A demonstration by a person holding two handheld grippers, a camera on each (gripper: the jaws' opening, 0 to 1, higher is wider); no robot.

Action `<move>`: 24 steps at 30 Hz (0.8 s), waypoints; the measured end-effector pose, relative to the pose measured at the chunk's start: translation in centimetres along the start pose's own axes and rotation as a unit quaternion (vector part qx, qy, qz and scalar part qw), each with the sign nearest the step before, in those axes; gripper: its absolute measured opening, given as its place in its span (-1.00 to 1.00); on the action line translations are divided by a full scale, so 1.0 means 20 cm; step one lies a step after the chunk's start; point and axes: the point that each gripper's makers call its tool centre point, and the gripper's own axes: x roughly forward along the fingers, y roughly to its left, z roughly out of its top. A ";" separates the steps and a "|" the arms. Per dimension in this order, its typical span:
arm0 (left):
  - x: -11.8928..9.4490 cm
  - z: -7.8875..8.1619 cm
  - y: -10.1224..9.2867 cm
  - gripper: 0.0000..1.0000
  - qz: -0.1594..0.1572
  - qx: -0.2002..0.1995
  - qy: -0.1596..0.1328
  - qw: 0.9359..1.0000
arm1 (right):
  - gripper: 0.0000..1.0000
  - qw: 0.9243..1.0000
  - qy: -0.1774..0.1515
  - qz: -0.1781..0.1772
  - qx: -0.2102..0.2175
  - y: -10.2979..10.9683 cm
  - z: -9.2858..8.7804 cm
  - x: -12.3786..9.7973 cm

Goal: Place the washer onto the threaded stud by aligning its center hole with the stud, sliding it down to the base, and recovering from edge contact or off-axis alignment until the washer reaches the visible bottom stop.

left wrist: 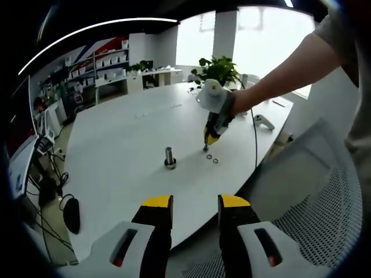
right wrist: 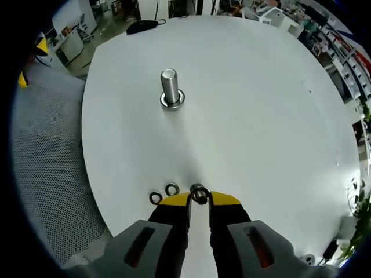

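Here no brand, label or writing can be read in either view. In the right gripper view the right gripper (right wrist: 199, 198) has its yellow-tipped jaws drawn narrow around a washer (right wrist: 199, 194), which sits at their tips right at the surface of the white table (right wrist: 261, 116); whether it is lifted off the top cannot be told. Two loose washers (right wrist: 164, 193) lie just left of the jaws, side by side. The threaded stud (right wrist: 170, 87) stands upright on its round base farther up the table, well apart from the held washer.

The left gripper view adds the room: the left gripper (left wrist: 195, 204) hangs past the table edge with its jaws apart and nothing between them. A person's hand (left wrist: 237, 103) holds the right gripper (left wrist: 206, 148) tip-down on the table beside the small rings, near the stud (left wrist: 169, 157). A potted plant (left wrist: 218, 70) stands at the far end, a mesh chair (left wrist: 319, 214) at the right.
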 end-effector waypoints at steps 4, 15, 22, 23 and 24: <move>0.00 0.00 0.00 -0.42 0.000 0.000 0.000 1.000 | -0.72 1.000 0.008 0.004 0.000 0.00 -0.02 0.04; 0.00 0.00 0.00 -0.42 -0.002 0.000 0.001 1.000 | -0.71 1.000 0.022 0.011 0.011 0.00 -0.04 0.10; 0.00 0.00 0.00 -0.42 -0.001 0.000 0.002 1.000 | -0.68 1.000 0.018 0.011 0.015 0.00 -0.03 0.11; 0.00 0.00 0.00 -0.42 -0.001 0.000 0.002 1.000 | -0.67 1.000 0.017 0.009 0.015 0.00 -0.03 0.10; 0.00 0.00 0.00 -0.42 0.000 0.000 0.001 1.000 | -0.65 1.000 0.017 0.008 0.015 0.00 -0.03 0.10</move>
